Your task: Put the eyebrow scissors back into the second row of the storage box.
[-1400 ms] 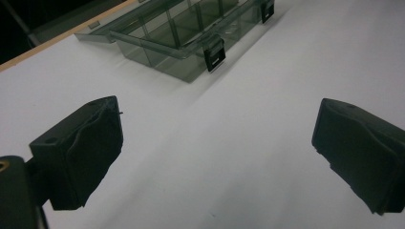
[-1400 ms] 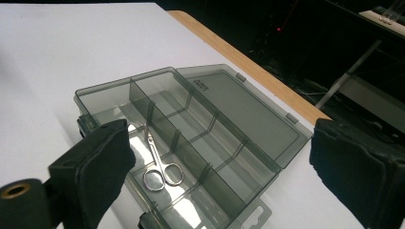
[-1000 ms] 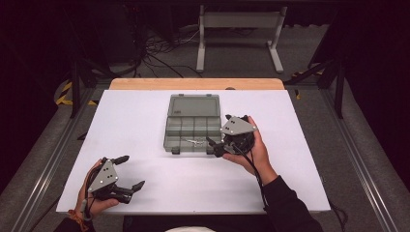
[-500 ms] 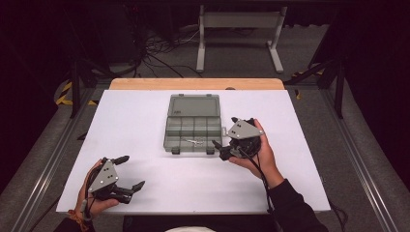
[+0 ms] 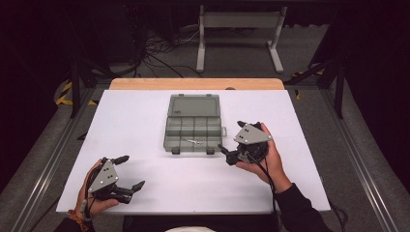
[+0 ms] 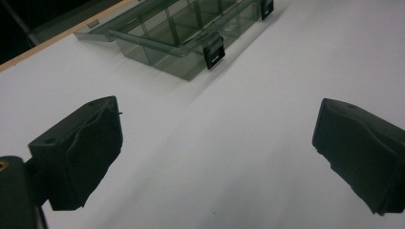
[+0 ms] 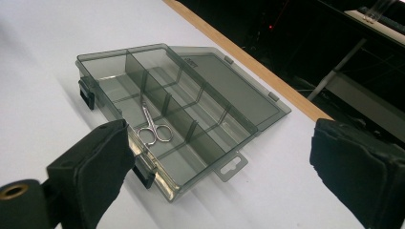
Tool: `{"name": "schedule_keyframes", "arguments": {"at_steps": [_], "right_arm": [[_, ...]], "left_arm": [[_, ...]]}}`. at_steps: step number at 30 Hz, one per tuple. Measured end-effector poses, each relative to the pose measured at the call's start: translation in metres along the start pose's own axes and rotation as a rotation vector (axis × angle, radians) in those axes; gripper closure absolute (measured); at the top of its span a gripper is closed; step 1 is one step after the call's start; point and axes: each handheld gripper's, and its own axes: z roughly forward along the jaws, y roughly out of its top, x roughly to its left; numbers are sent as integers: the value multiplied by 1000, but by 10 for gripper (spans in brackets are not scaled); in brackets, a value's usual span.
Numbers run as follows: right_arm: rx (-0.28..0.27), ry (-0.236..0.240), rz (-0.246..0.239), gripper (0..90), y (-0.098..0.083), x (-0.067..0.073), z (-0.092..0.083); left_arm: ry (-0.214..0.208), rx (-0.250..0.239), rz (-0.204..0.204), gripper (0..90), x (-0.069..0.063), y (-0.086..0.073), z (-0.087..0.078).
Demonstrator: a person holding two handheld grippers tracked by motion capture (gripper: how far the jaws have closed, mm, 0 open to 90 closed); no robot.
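I see the grey compartment box (image 5: 194,123) lying open at the middle of the white table (image 5: 145,121), lid flat behind it. Small silver scissors (image 7: 152,126) lie in its long front compartment. My right gripper (image 5: 231,153) hovers just off the box's right front corner, jaws spread wide and empty. My left gripper (image 5: 130,172) sits near the table's front left, well apart from the box, jaws likewise parted with nothing between them

One compartment box (image 5: 194,123), lid open, frame centre in high view. One pair scissors (image 7: 152,126) inside, centre-left of right gripper view. Two grippers: left gripper (image 5: 126,177) lower left, right gripper (image 5: 226,152) right of centre. One white table (image 5: 145,116).
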Motion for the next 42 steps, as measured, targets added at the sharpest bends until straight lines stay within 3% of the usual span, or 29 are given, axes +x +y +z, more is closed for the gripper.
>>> {"name": "schedule_keyframes", "arguments": {"at_steps": [20,35,38,42], "right_arm": [[17,-4,-17,75,-19,-1,-16],[7,-15,-50,72,-44,1,-28],[18,-37,-51,77,-51,1,-30],[25,-24,-43,76,-58,2,-31]], "left_arm": [[-2,-2,-1,38,-1,0,1],[1,-1,0,35,-1,1,1],[2,0,2,35,-1,1,1],[1,-4,0,35,-2,1,1]]}}
